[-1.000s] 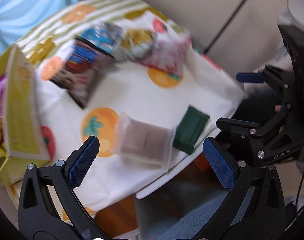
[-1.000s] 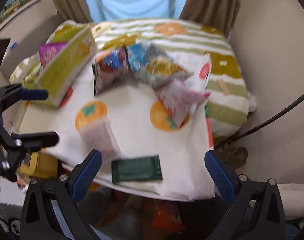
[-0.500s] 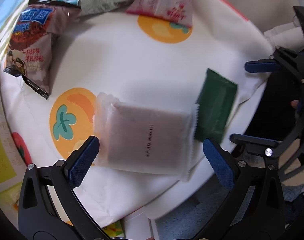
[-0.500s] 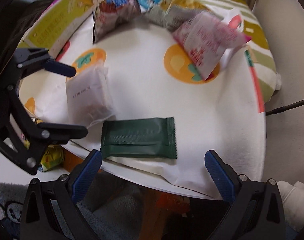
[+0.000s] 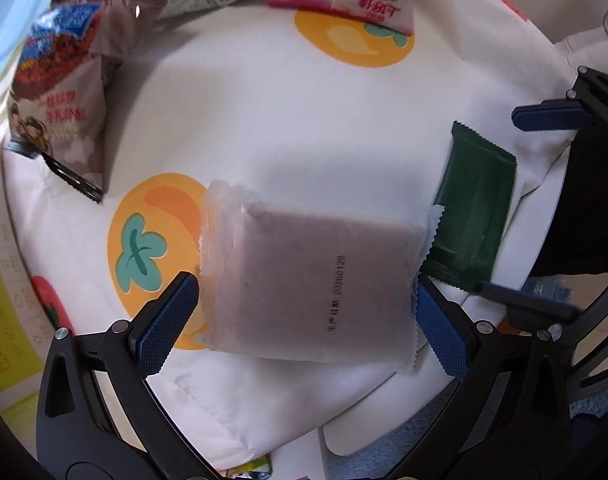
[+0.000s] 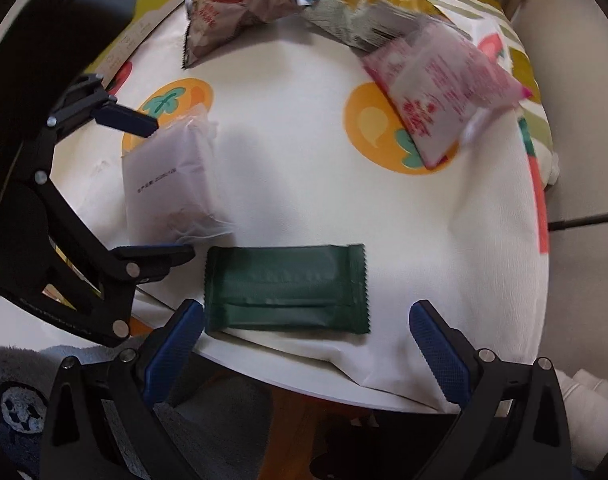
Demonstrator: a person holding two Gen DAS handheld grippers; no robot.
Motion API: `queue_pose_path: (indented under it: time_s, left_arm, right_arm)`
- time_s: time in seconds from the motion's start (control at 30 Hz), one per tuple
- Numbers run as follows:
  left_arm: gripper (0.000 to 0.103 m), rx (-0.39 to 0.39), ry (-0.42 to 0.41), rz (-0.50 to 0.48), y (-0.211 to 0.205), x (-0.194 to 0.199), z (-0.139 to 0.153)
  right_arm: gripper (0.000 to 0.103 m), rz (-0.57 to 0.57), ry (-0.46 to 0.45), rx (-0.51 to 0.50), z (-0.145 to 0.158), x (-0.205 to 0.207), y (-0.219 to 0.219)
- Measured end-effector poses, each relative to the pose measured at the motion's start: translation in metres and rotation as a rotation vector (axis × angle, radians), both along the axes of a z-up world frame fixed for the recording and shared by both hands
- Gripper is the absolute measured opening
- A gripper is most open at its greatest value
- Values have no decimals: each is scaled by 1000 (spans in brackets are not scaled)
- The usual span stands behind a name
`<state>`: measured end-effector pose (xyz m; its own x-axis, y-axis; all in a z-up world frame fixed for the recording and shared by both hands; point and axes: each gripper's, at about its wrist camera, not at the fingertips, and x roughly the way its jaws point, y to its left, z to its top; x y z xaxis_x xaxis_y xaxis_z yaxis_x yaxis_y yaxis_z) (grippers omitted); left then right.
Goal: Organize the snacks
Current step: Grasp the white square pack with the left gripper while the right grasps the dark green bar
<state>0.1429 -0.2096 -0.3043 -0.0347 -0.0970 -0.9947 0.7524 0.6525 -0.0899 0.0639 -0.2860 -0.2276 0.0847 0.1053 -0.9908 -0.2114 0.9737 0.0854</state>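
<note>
Translucent purplish packet (image 5: 312, 280) lies flat on the desk (image 5: 287, 120) between our left gripper's (image 5: 304, 320) wide jaws; we lower evenly, then close. Right gripper (image 6: 304, 340) gapes beside the green packet (image 6: 283, 288).

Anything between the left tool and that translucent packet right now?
Nothing visible. The left tool is open, its fingers on either side of the translucent packet. The green packet lies just beside it, outside the fingers.
</note>
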Motion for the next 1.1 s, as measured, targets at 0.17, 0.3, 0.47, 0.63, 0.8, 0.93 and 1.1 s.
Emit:
queue_pose_path:
  time_s: [0.17, 0.3, 0.47, 0.63, 0.8, 0.93, 1.1]
  left_arm:
    - [102, -40, -6, -21, 0, 5, 0]
    - [96, -67, -30, -51, -1, 14, 3]
    - [81, -107, -18, -28, 9, 24, 11]
    - [76, -116, -28, 3, 27, 38, 18]
    - [75, -109, -33, 60, 39, 45, 20]
    - [75, -115, -30, 118, 53, 50, 21]
    - [74, -125, -27, 167, 63, 46, 22]
  right_arm:
    - [102, 24, 63, -14, -16, 6, 9]
    - [102, 13, 116, -20, -28, 13, 7]
    - [102, 8, 113, -38, -32, 18, 10]
    - [102, 17, 108, -67, -37, 24, 24]
    - [100, -13, 82, -75, -39, 25, 26]
    - [90, -61, 41, -67, -36, 30, 35]
    - [67, -109, -25, -54, -27, 27, 26]
